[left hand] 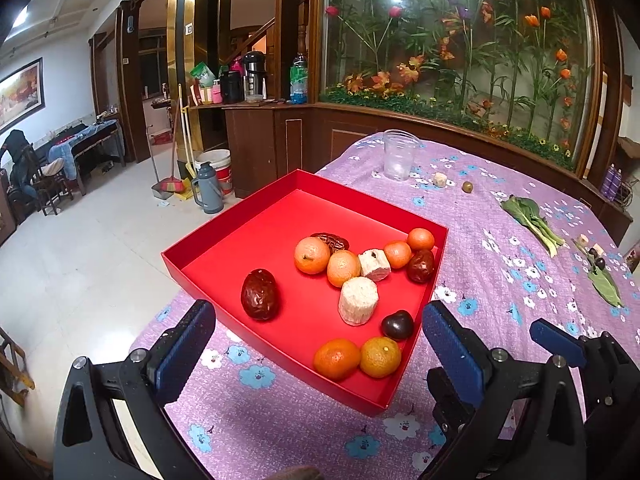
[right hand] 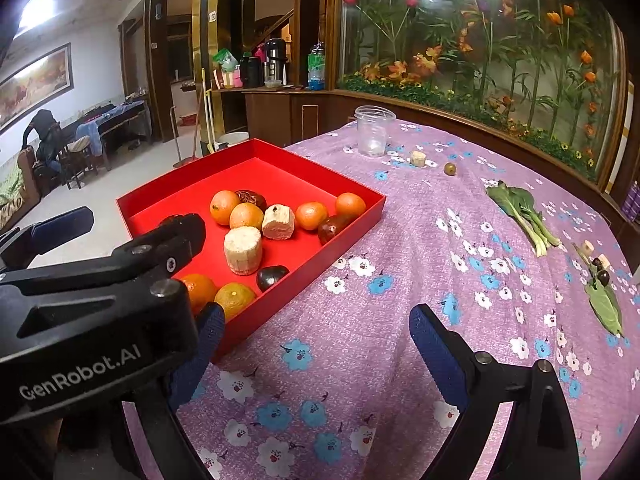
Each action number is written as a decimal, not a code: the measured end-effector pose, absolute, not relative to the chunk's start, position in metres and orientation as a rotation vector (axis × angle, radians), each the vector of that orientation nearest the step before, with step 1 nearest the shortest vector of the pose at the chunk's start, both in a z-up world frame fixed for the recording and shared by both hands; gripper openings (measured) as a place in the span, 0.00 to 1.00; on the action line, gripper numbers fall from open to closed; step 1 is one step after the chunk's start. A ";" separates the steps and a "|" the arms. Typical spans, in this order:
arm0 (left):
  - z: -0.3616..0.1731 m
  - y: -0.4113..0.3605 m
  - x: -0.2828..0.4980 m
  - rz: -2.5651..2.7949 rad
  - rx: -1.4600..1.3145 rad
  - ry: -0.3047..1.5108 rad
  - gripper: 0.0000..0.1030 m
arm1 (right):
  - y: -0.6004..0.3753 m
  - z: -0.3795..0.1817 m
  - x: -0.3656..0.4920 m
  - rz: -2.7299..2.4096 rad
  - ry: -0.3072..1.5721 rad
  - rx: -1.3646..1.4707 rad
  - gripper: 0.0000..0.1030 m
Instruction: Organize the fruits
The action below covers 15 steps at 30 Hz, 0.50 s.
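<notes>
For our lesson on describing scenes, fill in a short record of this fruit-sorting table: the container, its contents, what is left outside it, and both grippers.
container: shallow red cardboard tray on the purple floral tablecloth
contents: six oranges, wrinkled dark red dates, two pale cylindrical chunks, one dark glossy plum
outside: clear plastic cup, small green round fruit, leafy green vegetable
left gripper: jaws open, empty
right gripper: jaws open, empty
</notes>
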<state>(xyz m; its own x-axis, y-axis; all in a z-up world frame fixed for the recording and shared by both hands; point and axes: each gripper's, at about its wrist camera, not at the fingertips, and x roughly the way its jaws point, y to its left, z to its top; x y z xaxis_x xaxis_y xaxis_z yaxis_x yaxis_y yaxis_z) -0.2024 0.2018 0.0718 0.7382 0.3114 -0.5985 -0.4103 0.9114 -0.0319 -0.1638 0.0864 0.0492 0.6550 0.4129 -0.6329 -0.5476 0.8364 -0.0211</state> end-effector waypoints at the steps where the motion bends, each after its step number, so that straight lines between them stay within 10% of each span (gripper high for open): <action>1: 0.072 0.202 -0.202 0.396 -0.167 0.625 1.00 | 0.087 0.049 -0.164 0.547 0.658 -0.220 0.93; 15: 0.069 0.203 -0.201 0.383 -0.174 0.634 1.00 | 0.089 0.045 -0.161 0.549 0.665 -0.222 0.93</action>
<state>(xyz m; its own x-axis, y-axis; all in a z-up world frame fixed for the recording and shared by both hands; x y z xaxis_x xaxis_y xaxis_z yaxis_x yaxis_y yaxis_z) -0.2012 0.2027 0.0687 0.7390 0.2941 -0.6061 -0.3993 0.9158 -0.0426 -0.1606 0.0887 0.0446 0.6522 0.4104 -0.6373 -0.5486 0.8358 -0.0232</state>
